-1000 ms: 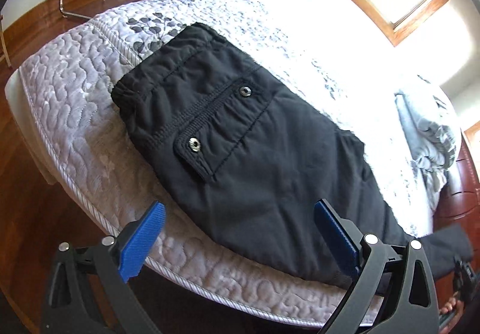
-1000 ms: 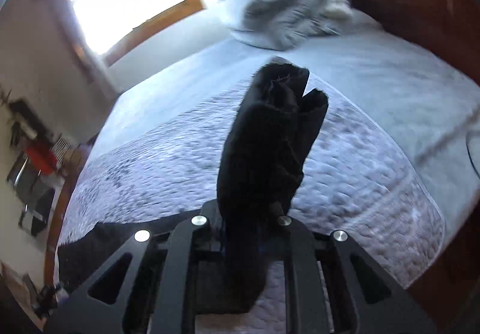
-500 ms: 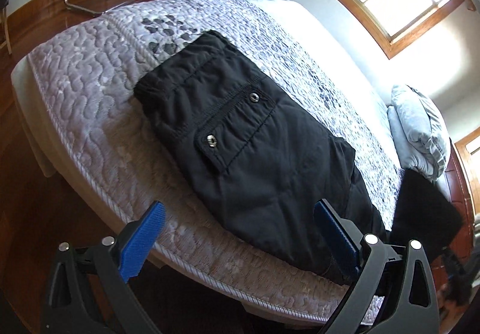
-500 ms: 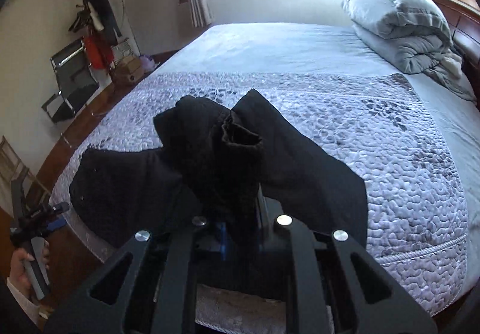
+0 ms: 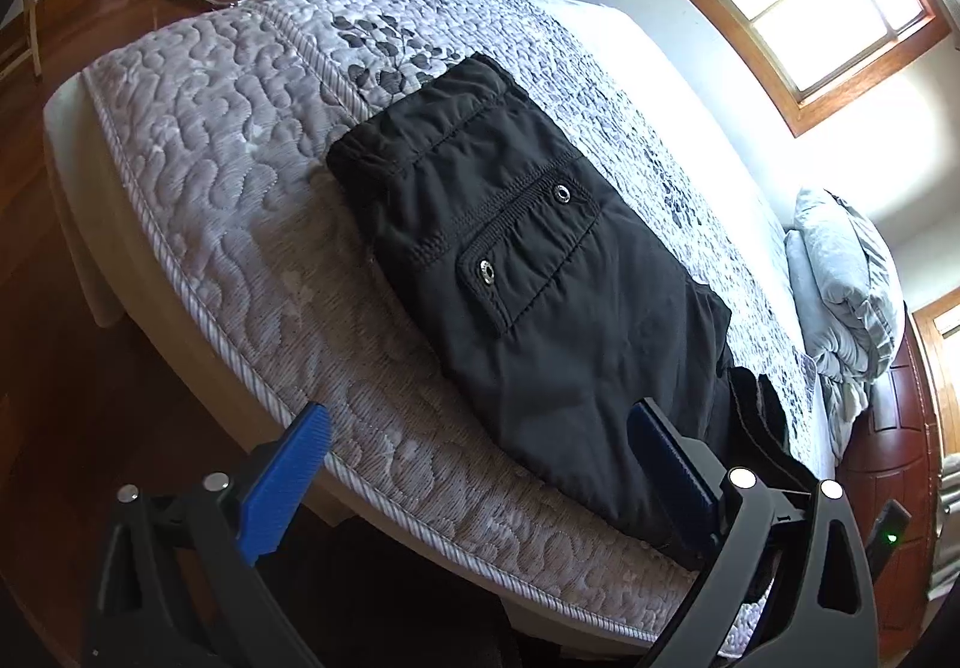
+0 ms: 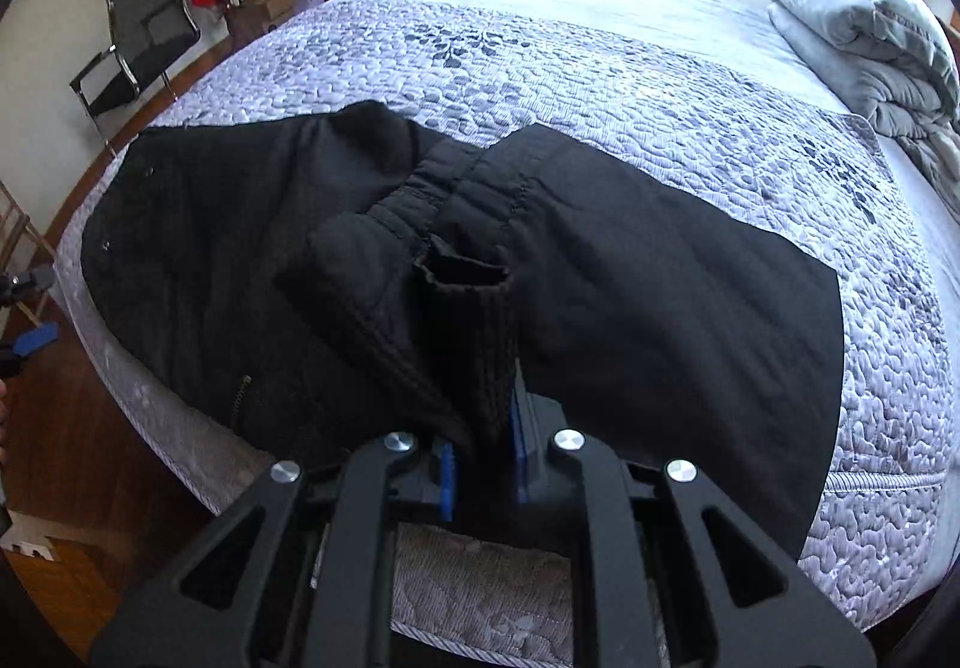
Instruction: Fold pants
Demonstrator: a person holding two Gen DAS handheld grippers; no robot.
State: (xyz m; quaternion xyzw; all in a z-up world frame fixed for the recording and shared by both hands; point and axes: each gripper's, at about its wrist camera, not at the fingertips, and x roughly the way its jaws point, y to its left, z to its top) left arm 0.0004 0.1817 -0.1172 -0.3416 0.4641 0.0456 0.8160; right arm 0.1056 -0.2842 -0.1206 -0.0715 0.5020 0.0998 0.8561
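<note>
R gripper [image 6: 480, 464] clamped on ribbed cuff of black pants [image 6: 660, 308], leg bunched above the rest. L gripper [image 5: 480, 464] wide open, empty, pants just ahead on bed [image 5: 210, 176].

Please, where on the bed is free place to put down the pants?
Free: the quilt between the black pants and the folded duvet, and the quilt corner left of the waistband. Crowded: the near edge, where the right gripper clamps the cuff and the left gripper hovers.
</note>
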